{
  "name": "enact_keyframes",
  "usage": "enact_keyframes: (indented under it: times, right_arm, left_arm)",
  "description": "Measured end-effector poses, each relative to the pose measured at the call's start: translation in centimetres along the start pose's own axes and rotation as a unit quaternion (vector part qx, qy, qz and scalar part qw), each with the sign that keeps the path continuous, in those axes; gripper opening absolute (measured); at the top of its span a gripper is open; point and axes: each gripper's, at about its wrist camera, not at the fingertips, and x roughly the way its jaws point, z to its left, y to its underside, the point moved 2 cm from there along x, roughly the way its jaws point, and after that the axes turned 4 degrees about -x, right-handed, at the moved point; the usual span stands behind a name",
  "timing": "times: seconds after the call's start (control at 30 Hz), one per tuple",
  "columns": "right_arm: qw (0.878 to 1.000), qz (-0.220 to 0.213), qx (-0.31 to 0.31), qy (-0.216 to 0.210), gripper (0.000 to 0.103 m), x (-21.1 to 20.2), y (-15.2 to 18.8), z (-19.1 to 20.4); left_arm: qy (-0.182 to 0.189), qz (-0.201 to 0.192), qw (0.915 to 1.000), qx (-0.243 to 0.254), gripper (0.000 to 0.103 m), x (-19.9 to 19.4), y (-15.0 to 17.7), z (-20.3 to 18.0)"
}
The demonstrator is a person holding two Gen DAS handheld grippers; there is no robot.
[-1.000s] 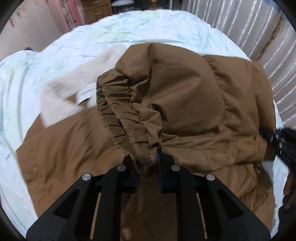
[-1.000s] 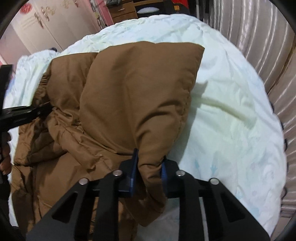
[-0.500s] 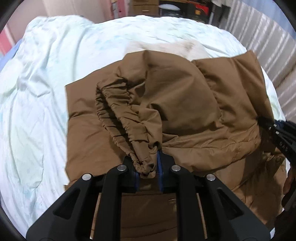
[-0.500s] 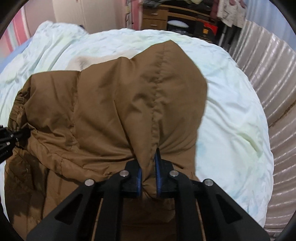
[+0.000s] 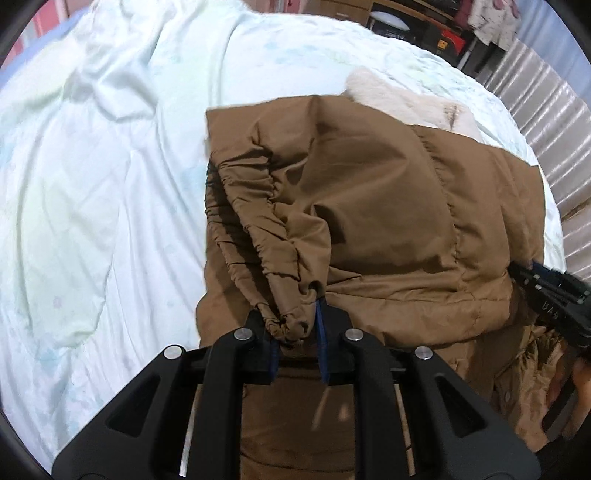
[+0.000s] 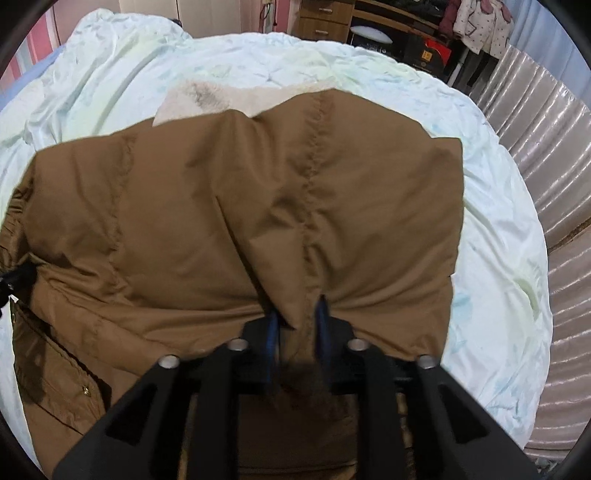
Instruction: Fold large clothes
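Observation:
A large brown padded jacket (image 5: 369, 206) lies doubled over on the bed, with cream fleece lining (image 5: 406, 99) showing at its far edge. My left gripper (image 5: 295, 328) is shut on the gathered elastic cuff edge of the jacket. My right gripper (image 6: 297, 317) is shut on a fold of the jacket (image 6: 258, 206) at its near edge. The right gripper also shows at the right edge of the left wrist view (image 5: 546, 291), against the jacket's side. The cream lining also shows beyond the jacket in the right wrist view (image 6: 221, 96).
The jacket rests on a pale crumpled bedsheet (image 5: 92, 166) that covers the whole bed (image 6: 498, 240). A ribbed padded wall (image 6: 565, 184) runs along the right side. Wooden drawers (image 6: 325, 18) and hanging clothes (image 6: 480, 26) stand beyond the bed.
Both grippers have carried the folded-over part of the jacket forward over the rest of it. The jacket now lies flatter, and the cream lining shows past its far edge.

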Motion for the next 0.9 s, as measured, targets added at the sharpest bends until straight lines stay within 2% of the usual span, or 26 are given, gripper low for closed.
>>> enact_keyframes:
  times: [0.13,0.17,0.2,0.33,0.5,0.6,0.73,0.77,0.83,0.9]
  right_arm:
    - [1.0,0.014,0.007,0.007,0.039,0.0,0.6,0.8]
    - [1.0,0.015,0.006,0.011,0.039,0.0,0.5,1.3]
    - [1.0,0.015,0.005,0.016,0.039,-0.3,0.6,1.5]
    - [0.999,0.021,-0.002,0.026,0.038,-0.9,0.7,2.5]
    - [0.999,0.024,-0.015,0.041,0.039,-1.5,0.6,3.7]
    - [0.999,0.023,-0.011,0.041,0.048,-1.8,0.9,3.7]
    - [0.998,0.016,-0.025,0.054,0.062,-2.6,1.4,3.4]
    - [0.998,0.013,-0.026,0.059,0.064,-3.0,1.4,2.9]
    - [0.998,0.004,-0.017,0.063,0.068,-3.9,1.2,1.7]
    - [0.998,-0.012,0.001,0.059,0.076,-5.2,0.8,0.2]
  left_arm:
    - [0.017,0.011,0.9997,-0.017,0.016,0.1,0.2,1.0]
    - [0.019,0.011,0.9996,-0.018,0.016,-0.2,0.3,1.7]
    - [0.022,0.012,0.9995,-0.02,0.016,-0.9,0.4,4.4]
    - [0.04,0.022,0.9981,-0.04,0.017,-1.7,0.6,7.7]
    - [0.063,0.04,0.9947,-0.071,0.017,-0.6,0.9,10.1]
    - [0.061,0.046,0.9956,-0.054,0.019,-0.7,0.9,9.6]
    - [0.039,0.015,0.9985,-0.036,0.054,-4.0,0.4,9.4]
    - [0.021,-0.007,0.9991,-0.037,0.075,-5.3,0.2,9.5]
    - [-0.014,-0.045,0.9982,-0.037,0.1,-7.5,-0.1,9.4]
    - [-0.012,-0.064,0.9974,-0.031,0.1,-8.9,-0.4,8.3]
